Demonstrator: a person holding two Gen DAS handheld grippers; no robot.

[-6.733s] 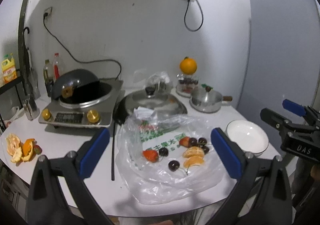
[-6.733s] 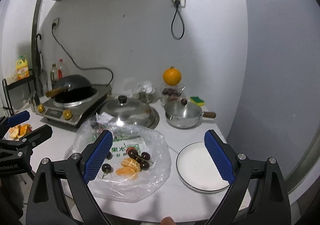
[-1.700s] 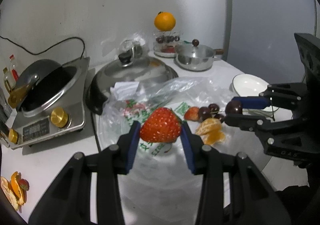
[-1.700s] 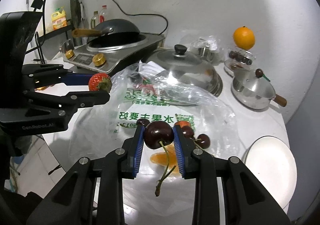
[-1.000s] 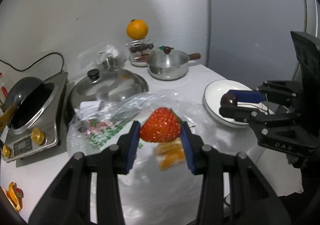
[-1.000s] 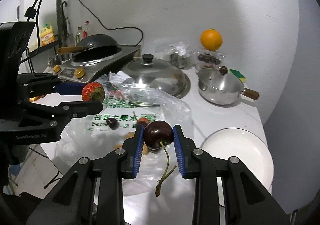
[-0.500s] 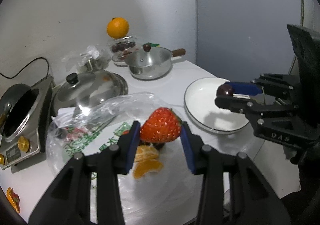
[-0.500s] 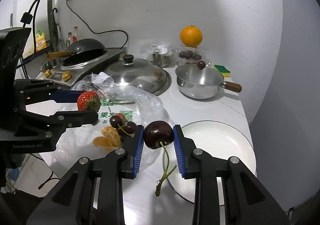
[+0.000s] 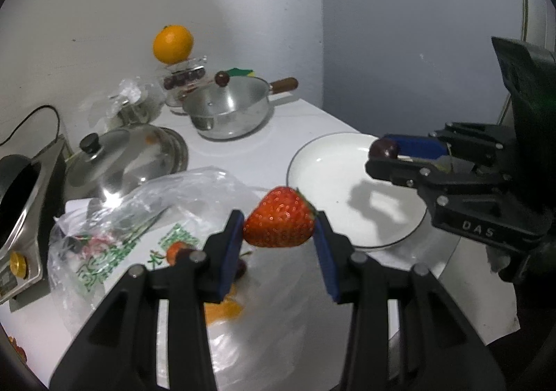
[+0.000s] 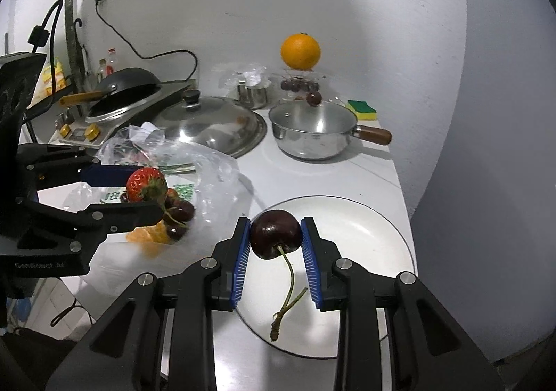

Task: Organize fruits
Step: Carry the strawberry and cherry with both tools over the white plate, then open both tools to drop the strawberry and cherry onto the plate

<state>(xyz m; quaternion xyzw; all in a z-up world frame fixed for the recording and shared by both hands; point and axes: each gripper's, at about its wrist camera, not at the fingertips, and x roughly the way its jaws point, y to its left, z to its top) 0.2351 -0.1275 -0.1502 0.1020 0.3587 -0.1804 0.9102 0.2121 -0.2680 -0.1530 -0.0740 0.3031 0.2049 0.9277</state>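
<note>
The right gripper (image 10: 276, 239) clamped a dark cherry (image 10: 276, 234) above the white plate (image 10: 365, 217), stem dangling. The left gripper (image 9: 279, 234) pinched a strawberry (image 9: 279, 226) over the plastic bag (image 9: 194, 189), where orange segments (image 10: 149, 236) and more cherries (image 10: 180, 212) lay; beyond stood a saucepan (image 10: 312, 133).

A home kitchen: a wok (image 10: 125, 87) on a cooktop (image 10: 104, 127), a saucepan (image 10: 312, 133), a sponge (image 10: 362, 109) and oil bottles (image 10: 107, 67) line the counter (image 10: 312, 175).

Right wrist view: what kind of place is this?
Most likely a home kitchen counter: a wok on a cooktop, a lidded steel saucepan, and a dish sponge by the wall.
</note>
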